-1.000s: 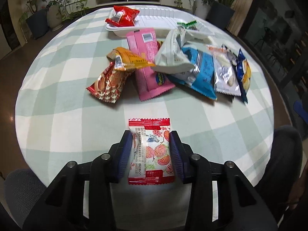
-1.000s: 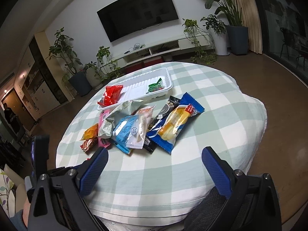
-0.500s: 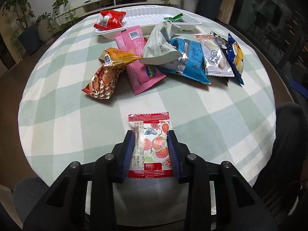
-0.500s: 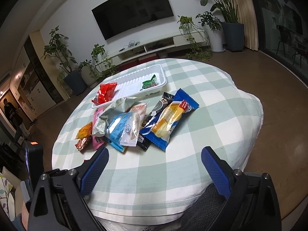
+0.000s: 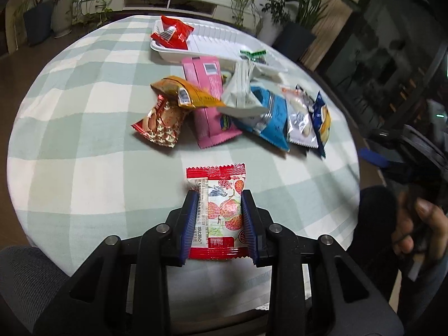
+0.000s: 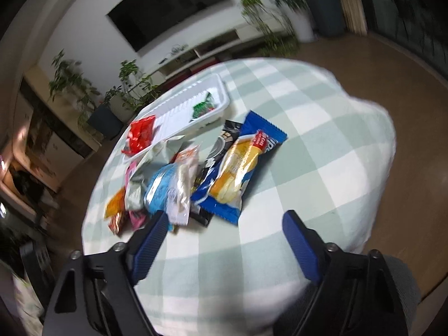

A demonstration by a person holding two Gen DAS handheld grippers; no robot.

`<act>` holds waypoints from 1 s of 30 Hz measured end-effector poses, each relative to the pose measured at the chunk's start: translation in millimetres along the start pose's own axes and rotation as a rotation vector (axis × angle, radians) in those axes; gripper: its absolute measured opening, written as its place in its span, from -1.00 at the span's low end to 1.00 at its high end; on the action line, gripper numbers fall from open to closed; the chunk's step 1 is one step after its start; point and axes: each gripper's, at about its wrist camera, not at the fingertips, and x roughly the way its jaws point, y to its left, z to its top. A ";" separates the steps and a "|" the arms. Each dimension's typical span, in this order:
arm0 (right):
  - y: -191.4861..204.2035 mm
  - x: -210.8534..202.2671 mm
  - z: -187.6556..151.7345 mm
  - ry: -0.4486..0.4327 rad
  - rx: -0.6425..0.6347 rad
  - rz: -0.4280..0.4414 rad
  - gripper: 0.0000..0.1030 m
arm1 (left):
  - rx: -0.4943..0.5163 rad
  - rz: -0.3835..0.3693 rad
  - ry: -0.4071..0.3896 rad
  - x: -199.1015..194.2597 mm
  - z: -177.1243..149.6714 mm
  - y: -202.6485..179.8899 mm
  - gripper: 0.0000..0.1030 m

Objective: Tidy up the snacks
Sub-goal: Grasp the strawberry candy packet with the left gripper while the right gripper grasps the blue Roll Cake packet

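A red-and-white snack packet (image 5: 215,179) with fruit pictures lies on the checked tablecloth near the front edge. My left gripper (image 5: 219,196) straddles it, its jaws closing, and the blue pads press on the packet's two long sides. A white tray (image 5: 218,39) at the far side holds a red packet (image 5: 172,32) and a green packet (image 5: 253,54). My right gripper (image 6: 225,215) hovers above the near right of the snack pile, jaws closing with nothing between them. A blue-and-yellow packet (image 6: 240,165) lies just ahead of it.
Between the tray and me lies a pile: a pink packet (image 5: 208,98), an orange one (image 5: 182,95), a red-gold one (image 5: 159,123), a light-blue one (image 5: 273,117). A person's hand (image 5: 420,224) shows at the right. Potted plants and a TV stand behind the round table.
The left jaws have narrowed onto the fruit packet and the view has swung left. The right gripper has dipped and rolled toward the pile, its jaws narrower than before.
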 end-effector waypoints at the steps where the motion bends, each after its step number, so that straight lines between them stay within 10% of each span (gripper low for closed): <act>1: -3.2 5.2 3.9 0.013 0.020 0.003 0.46 | -0.010 -0.006 -0.005 -0.7 0.7 3.1 -0.45; 14: -19.6 74.2 44.8 0.171 0.230 0.075 0.28 | -0.062 -0.071 -0.023 -1.3 0.2 20.0 -0.45; 30: -46.6 85.5 44.6 0.159 0.311 0.172 -0.27 | -0.067 -0.084 -0.013 4.9 -1.4 19.6 -0.45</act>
